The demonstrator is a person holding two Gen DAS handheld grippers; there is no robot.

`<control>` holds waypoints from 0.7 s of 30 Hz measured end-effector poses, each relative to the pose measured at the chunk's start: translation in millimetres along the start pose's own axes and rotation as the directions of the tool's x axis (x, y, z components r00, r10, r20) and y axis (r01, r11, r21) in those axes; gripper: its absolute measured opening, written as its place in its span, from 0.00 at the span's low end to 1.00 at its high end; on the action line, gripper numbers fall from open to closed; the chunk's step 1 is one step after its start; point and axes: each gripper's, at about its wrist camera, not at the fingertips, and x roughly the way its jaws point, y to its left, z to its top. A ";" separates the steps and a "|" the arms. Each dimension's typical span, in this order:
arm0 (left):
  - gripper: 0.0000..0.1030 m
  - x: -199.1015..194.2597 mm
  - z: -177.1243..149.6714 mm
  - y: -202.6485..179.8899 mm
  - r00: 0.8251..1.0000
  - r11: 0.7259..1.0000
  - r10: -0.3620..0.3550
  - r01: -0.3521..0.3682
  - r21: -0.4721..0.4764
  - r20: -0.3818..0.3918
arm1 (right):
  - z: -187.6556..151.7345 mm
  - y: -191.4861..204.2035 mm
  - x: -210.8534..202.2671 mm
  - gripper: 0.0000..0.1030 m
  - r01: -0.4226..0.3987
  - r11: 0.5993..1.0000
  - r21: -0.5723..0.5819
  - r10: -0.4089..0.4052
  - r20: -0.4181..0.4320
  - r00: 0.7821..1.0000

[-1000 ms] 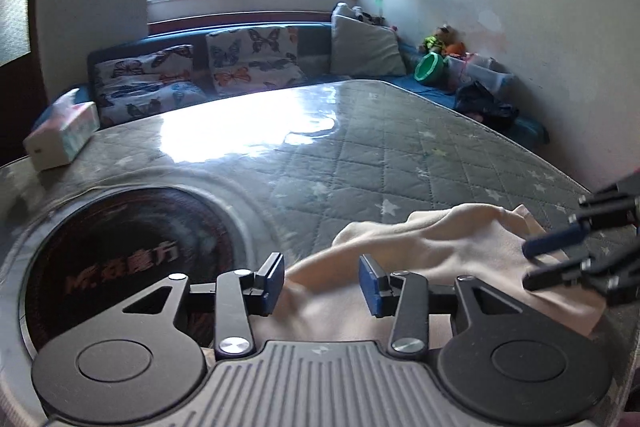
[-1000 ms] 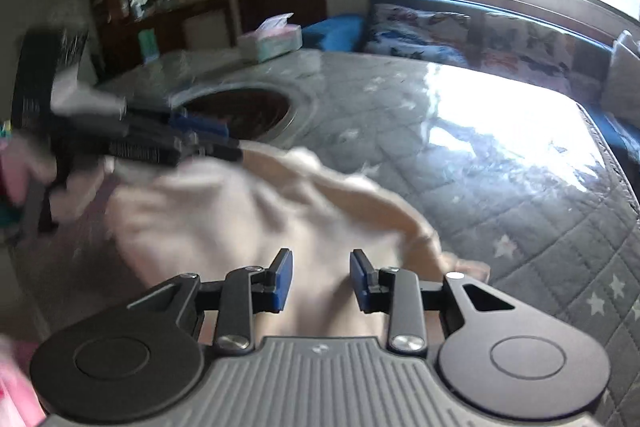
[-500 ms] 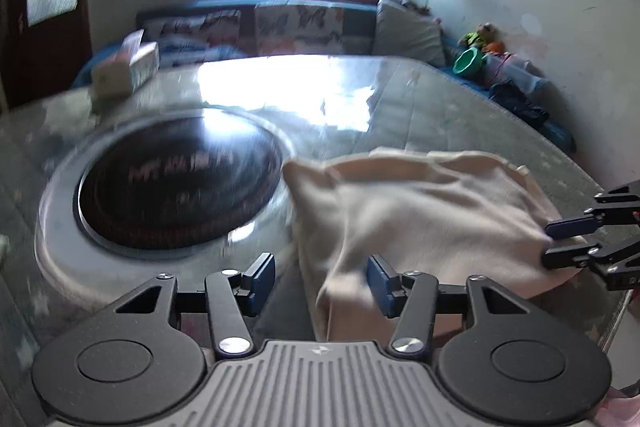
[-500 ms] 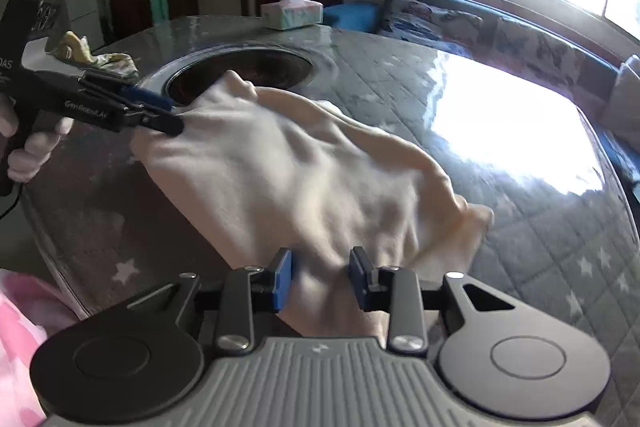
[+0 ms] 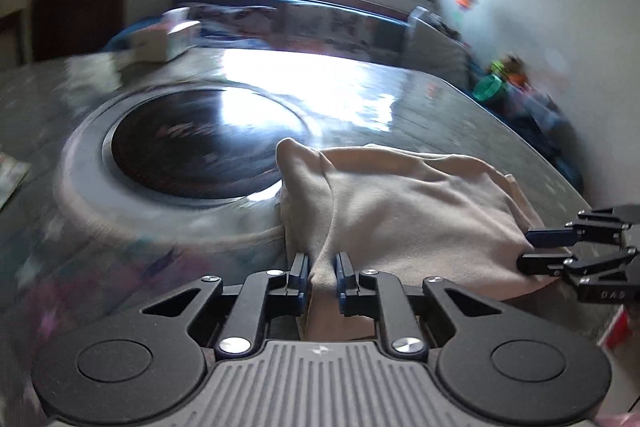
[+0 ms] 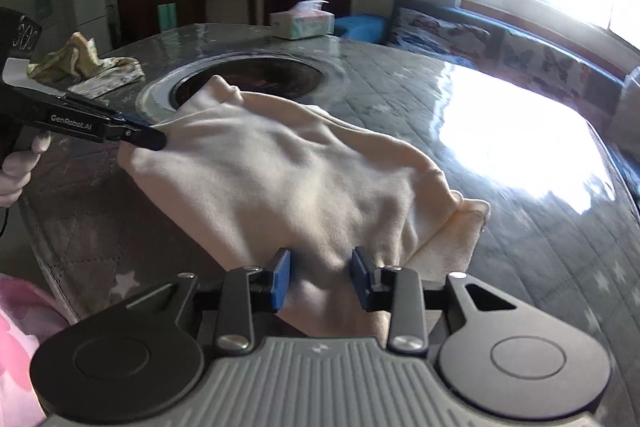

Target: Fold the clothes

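Observation:
A cream garment (image 6: 288,179) lies bunched on the round grey quilted table (image 6: 400,95); it also shows in the left wrist view (image 5: 408,211). My left gripper (image 5: 322,269) is shut on a ridge of the garment at its near edge; in the right wrist view it (image 6: 154,135) pinches the cloth's left corner. My right gripper (image 6: 320,273) is open, with the cloth lying between its blue pads at the near edge. In the left wrist view it (image 5: 532,247) stands open at the garment's right edge.
A dark round hotplate (image 5: 200,143) is set in the table just beyond the garment. A tissue box (image 6: 302,21) stands at the far edge. A crumpled yellowish cloth (image 6: 80,61) lies at the left. A sofa with cushions (image 6: 500,39) runs under the window.
My left gripper has closed on the garment's near edge and the view has swung left. My right gripper has stayed open at the cloth's other edge. The garment is pulled flatter.

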 end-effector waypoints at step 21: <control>0.41 37.7 66.4 0.6 0.998 0.995 0.042 -0.046 0.084 0.045 | 53.3 -74.9 59.4 0.32 0.030 0.984 0.176 -0.034 0.020 0.999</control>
